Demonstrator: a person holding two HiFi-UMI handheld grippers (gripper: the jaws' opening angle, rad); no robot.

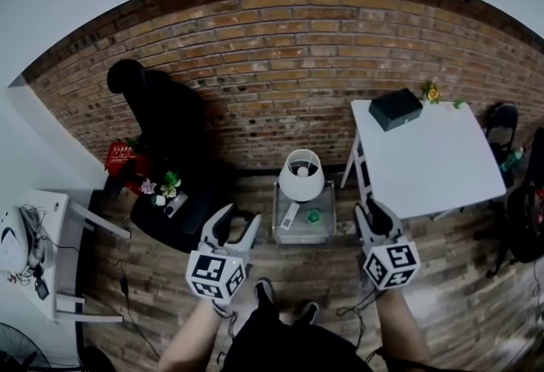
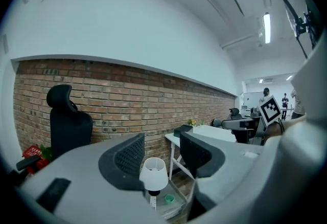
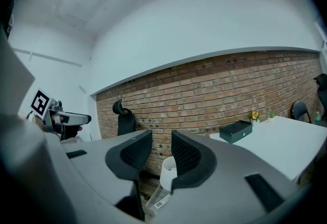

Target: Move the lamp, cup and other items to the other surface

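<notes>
The white lamp with a round shade and the small green cup stand untouched on the low clear bench at frame centre. The left claw is wide apart, the right claw narrowly, both empty. The approach seems in hand, and next one claw must close on the lamp.

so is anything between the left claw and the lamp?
Nothing visible. The left claw is open and short of the lamp on the small table, with only floor between. The cup stands beside the lamp, off that line.
</notes>
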